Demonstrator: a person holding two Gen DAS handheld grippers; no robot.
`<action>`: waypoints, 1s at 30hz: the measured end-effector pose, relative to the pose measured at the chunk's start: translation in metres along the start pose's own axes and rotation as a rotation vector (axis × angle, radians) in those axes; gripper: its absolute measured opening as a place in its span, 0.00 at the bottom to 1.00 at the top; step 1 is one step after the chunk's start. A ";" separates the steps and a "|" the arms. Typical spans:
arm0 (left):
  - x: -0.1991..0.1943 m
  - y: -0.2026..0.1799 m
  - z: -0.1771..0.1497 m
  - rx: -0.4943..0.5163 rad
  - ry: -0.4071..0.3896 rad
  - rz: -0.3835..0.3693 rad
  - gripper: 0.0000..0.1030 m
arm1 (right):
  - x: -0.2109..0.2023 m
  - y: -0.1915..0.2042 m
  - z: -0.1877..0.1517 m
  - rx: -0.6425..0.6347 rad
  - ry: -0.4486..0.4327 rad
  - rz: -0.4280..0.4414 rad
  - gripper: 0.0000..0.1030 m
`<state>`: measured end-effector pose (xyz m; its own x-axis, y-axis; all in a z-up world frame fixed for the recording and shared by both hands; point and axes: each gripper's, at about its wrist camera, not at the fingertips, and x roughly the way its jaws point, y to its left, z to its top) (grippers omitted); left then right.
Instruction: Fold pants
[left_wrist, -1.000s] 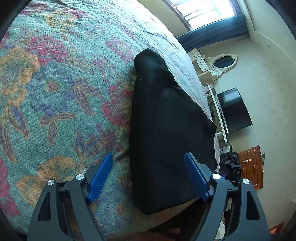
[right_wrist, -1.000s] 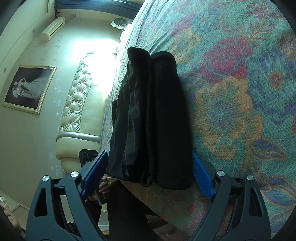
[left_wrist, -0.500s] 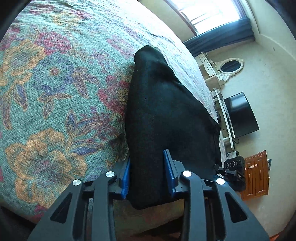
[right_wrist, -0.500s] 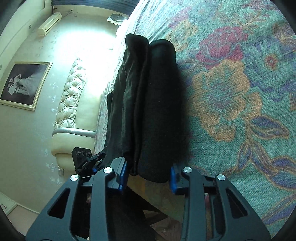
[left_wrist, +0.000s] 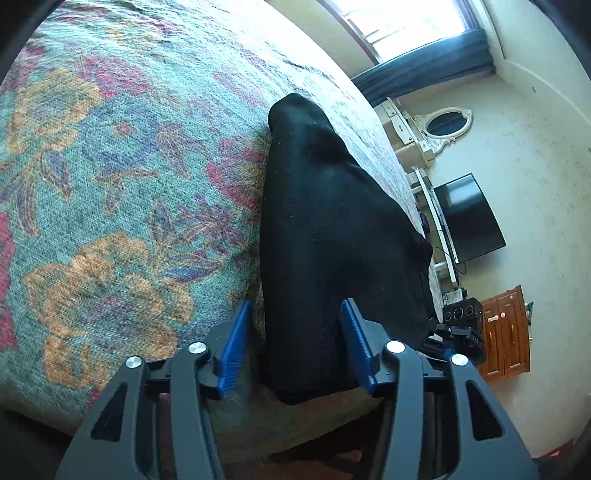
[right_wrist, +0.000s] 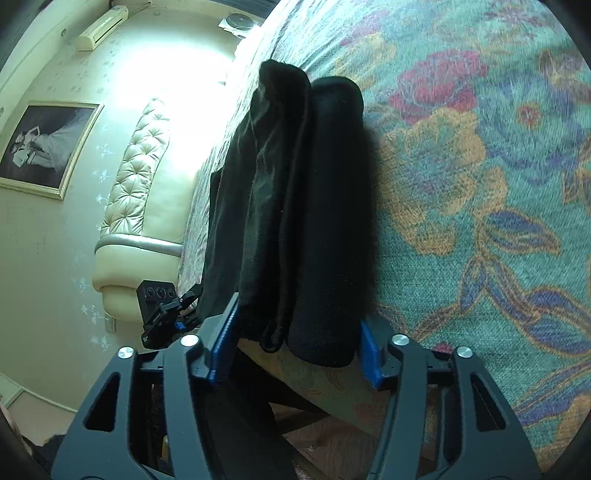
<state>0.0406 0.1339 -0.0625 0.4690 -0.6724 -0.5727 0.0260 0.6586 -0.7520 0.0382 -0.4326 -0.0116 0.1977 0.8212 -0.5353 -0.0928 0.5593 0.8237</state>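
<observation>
- Opening again after a brief squeeze half a second ago, the left gripper (left_wrist: 293, 345) now stands at a middling width astride the near end of the black pants (left_wrist: 332, 240); its left pad has come clear of the cloth, while the right pad sits at or over the fabric's edge, and I cannot tell whether it touches.
- Lying folded into a long bundle on the floral bedspread (left_wrist: 110, 184), the pants have their near end at the bed's edge, between both sets of jaws.
- The right gripper (right_wrist: 299, 338) is likewise opening from that same pinch, its blue pads flanking the bundle's end at about the bundle's own width; contact on either side is too close to call.
- Meaning for the task: both tools look to be letting go of a bundle that holds its shape, so I judge the fold finished or nearly so.
- The left wrist view shows one smooth dark top face, plus a window, mirror and television beyond.
- The right wrist view alone reveals the stacked layers along the bundle's side, the tufted headboard (right_wrist: 136, 177) and a framed picture (right_wrist: 44, 147).
</observation>
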 end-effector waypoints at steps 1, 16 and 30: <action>-0.007 0.003 0.003 0.004 -0.017 -0.001 0.64 | -0.006 0.002 0.006 -0.011 -0.029 -0.012 0.77; 0.056 0.000 0.106 0.087 -0.005 0.004 0.78 | 0.035 -0.021 0.108 0.035 -0.022 0.102 0.87; 0.092 -0.002 0.127 0.110 0.049 -0.017 0.36 | 0.039 -0.030 0.109 0.027 -0.008 0.082 0.35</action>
<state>0.1954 0.1137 -0.0721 0.4244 -0.6973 -0.5776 0.1318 0.6787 -0.7225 0.1547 -0.4294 -0.0372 0.1980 0.8633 -0.4642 -0.0824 0.4866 0.8698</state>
